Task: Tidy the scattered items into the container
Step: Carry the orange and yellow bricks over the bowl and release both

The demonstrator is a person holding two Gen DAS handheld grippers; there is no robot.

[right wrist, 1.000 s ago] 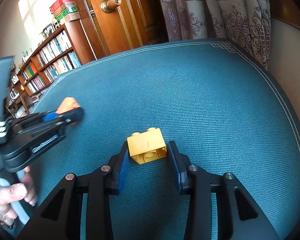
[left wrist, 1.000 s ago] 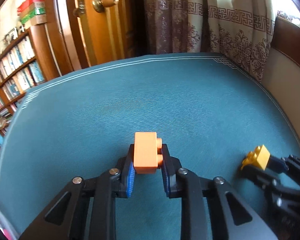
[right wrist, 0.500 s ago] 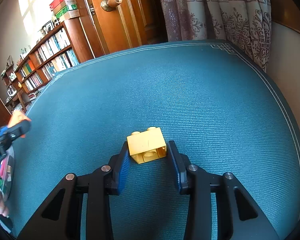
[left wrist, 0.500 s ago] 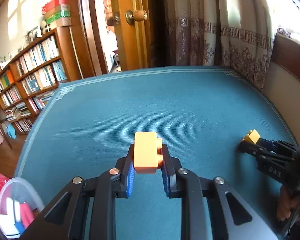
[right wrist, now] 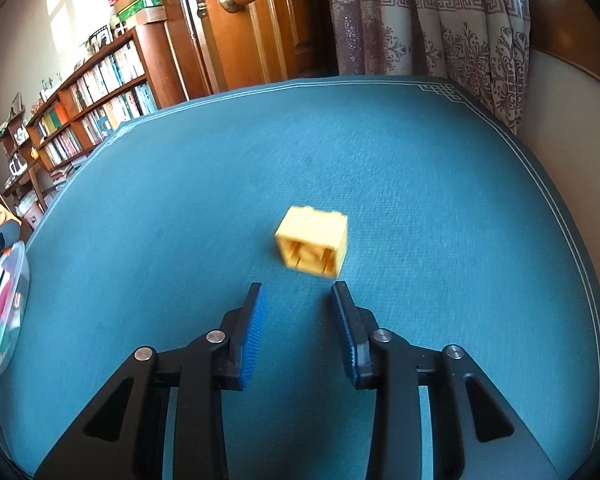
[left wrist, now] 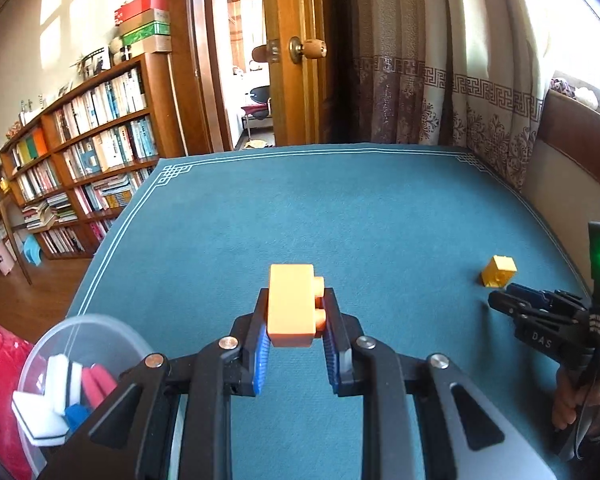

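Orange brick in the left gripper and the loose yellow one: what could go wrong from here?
1. The yellow brick lies free on the blue cloth, ahead of the open right gripper and blurred; it may be rolling and could be missed.
2. The orange brick juts well beyond the left gripper; a jolt might twist it loose.
3. The clear tub sits at the table's near-left edge, partly hidden, so a drop might miss it.
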